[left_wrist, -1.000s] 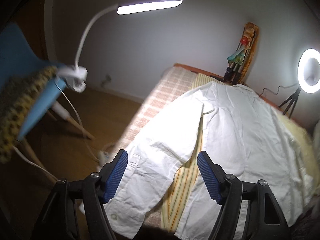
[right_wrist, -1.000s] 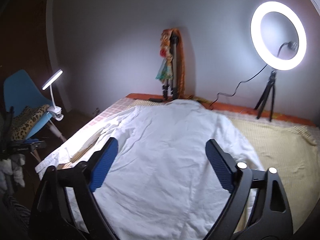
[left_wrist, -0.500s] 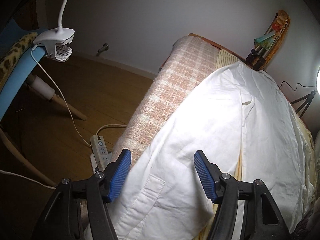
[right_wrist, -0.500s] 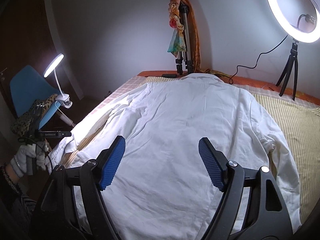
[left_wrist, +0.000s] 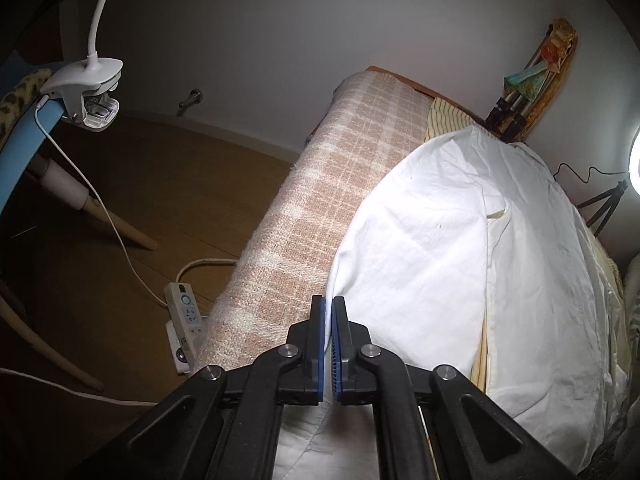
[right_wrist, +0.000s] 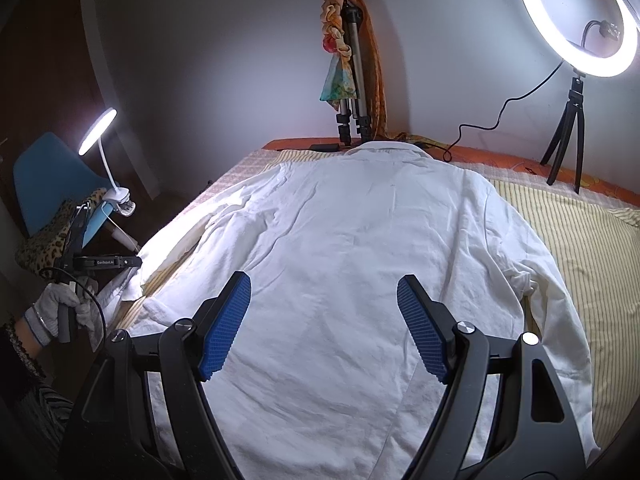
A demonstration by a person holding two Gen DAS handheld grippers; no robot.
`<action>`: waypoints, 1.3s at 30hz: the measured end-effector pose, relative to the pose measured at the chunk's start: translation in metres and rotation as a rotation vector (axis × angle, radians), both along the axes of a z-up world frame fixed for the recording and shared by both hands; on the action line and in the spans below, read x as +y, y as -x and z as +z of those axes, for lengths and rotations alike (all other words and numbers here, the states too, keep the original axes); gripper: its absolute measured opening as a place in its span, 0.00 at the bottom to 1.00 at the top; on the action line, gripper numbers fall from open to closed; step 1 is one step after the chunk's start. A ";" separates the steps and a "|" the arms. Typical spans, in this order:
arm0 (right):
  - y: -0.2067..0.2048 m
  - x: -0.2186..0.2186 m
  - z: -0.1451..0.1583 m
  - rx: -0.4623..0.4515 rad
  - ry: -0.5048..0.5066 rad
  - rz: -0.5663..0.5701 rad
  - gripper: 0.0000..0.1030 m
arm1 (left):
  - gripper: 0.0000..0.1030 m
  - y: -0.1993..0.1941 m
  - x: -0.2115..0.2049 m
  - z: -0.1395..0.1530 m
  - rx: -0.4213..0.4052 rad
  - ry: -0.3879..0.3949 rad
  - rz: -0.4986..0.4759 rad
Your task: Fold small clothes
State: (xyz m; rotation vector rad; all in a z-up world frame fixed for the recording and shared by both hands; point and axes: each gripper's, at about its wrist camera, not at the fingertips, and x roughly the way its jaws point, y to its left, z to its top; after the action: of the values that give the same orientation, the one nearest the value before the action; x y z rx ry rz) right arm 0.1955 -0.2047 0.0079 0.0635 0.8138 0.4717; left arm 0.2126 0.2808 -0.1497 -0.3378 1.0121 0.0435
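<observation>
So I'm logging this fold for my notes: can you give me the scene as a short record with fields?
garment: white shirt, spread on the bed
surface: striped sheet over checked blanket
left hand-held gripper: shut on the shirt's sleeve edge
right hand-held gripper: open, above the shirt's lower part
lights: ring light, clip lamp
fold stage: first sleeve gripped, not yet folded

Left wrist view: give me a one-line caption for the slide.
Left gripper pinches the outer edge of the white shirt's sleeve, which lies on the plaid-covered bed.
</observation>
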 end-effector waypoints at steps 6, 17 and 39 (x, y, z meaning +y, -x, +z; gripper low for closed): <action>0.002 0.002 0.002 -0.014 0.012 0.007 0.77 | 0.00 0.003 -0.009 0.013 -0.039 -0.012 -0.010; -0.001 0.003 -0.001 -0.006 0.018 -0.004 0.77 | 0.00 0.028 -0.088 0.070 -0.193 0.017 -0.177; -0.003 0.021 -0.008 0.018 0.032 0.030 0.77 | 0.50 0.099 -0.174 0.081 -0.220 -0.032 -0.360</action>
State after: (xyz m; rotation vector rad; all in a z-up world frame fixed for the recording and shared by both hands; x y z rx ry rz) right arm 0.1988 -0.1840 -0.0002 0.0261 0.8411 0.4868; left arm 0.1137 0.1065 -0.0690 -0.1237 0.8403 -0.2972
